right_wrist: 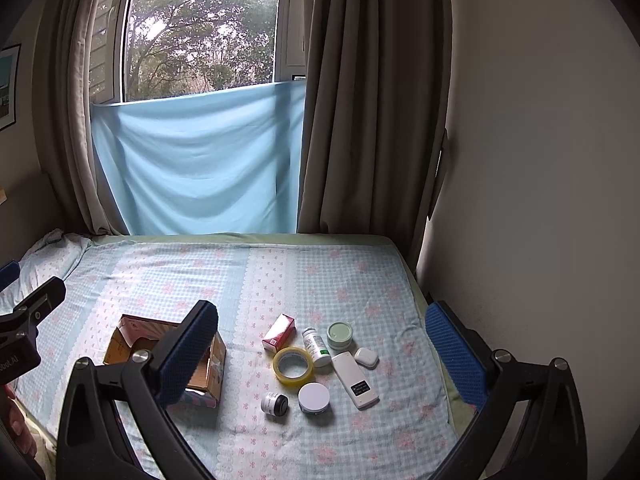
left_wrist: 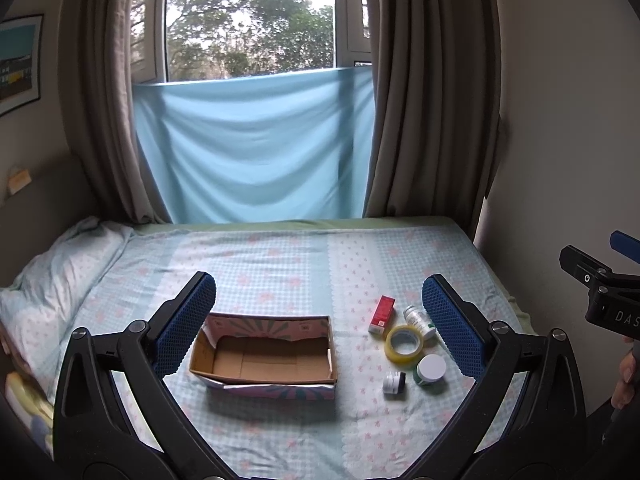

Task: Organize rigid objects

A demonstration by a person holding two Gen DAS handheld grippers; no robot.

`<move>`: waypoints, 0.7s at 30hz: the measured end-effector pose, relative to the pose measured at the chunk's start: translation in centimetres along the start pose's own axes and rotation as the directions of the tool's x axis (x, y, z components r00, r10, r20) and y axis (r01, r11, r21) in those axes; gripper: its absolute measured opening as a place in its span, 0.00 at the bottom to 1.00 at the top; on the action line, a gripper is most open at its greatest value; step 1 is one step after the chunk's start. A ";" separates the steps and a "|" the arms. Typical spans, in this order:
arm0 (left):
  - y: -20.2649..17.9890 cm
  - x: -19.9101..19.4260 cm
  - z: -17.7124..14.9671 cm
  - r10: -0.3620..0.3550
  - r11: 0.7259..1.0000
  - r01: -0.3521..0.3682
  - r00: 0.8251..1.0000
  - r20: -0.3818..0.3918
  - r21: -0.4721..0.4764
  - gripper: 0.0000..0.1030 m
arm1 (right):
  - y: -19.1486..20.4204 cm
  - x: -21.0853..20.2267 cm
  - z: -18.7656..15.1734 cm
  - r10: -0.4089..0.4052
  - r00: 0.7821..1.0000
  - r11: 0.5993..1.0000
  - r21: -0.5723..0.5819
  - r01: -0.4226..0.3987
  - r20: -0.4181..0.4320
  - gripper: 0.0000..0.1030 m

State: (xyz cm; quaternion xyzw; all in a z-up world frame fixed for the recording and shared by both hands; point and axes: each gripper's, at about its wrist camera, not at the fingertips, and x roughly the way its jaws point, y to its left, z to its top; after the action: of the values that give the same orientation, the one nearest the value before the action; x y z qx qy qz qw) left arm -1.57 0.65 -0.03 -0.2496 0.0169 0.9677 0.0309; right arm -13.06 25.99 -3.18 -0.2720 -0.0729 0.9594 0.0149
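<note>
Bedding in a blue-and-pink check covers the bed [right_wrist: 280, 272], and on it sits an open cardboard box [left_wrist: 264, 364], empty inside, with its flaps folded up. Just right of the box lies a loose cluster of small things: a red carton [right_wrist: 279, 333] lying on its side, a white pill bottle [right_wrist: 316, 346] also on its side and touching a roll of yellowish tape [right_wrist: 293, 365] lying flat, a pale green jar [right_wrist: 339, 335] standing behind the bottle, a white remote control [right_wrist: 355, 379] lying flat, a small white case [right_wrist: 366, 357] beside the remote's far end, a round tub with a white lid [right_wrist: 314, 397] near the front, and a small silver and black jar [right_wrist: 274, 403] on its side to the left of the tub. Both tools hover above the bed, tilted downward. The left gripper [left_wrist: 320, 320] has its blue pads spread wide with nothing between them; the box shows in the gap. The right gripper [right_wrist: 322, 344] is likewise spread fully apart and holds nothing, the cluster showing between its fingers. A pillow [left_wrist: 60, 276] lies at the left end of the bed, and brown curtains [right_wrist: 360, 100] and a light blue cloth [left_wrist: 256, 144] hang over the window behind.
</note>
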 end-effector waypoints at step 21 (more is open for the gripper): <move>-0.3 0.1 0.4 -0.013 1.000 0.013 1.000 0.011 0.009 0.99 | 0.1 0.0 0.3 0.004 1.000 1.000 0.001 -0.004 0.017 1.00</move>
State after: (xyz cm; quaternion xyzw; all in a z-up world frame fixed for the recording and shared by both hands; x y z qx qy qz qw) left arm -1.87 0.97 0.30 -0.2441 0.0196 0.9688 0.0384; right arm -13.19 25.90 -2.96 -0.2642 -0.0720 0.9617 0.0123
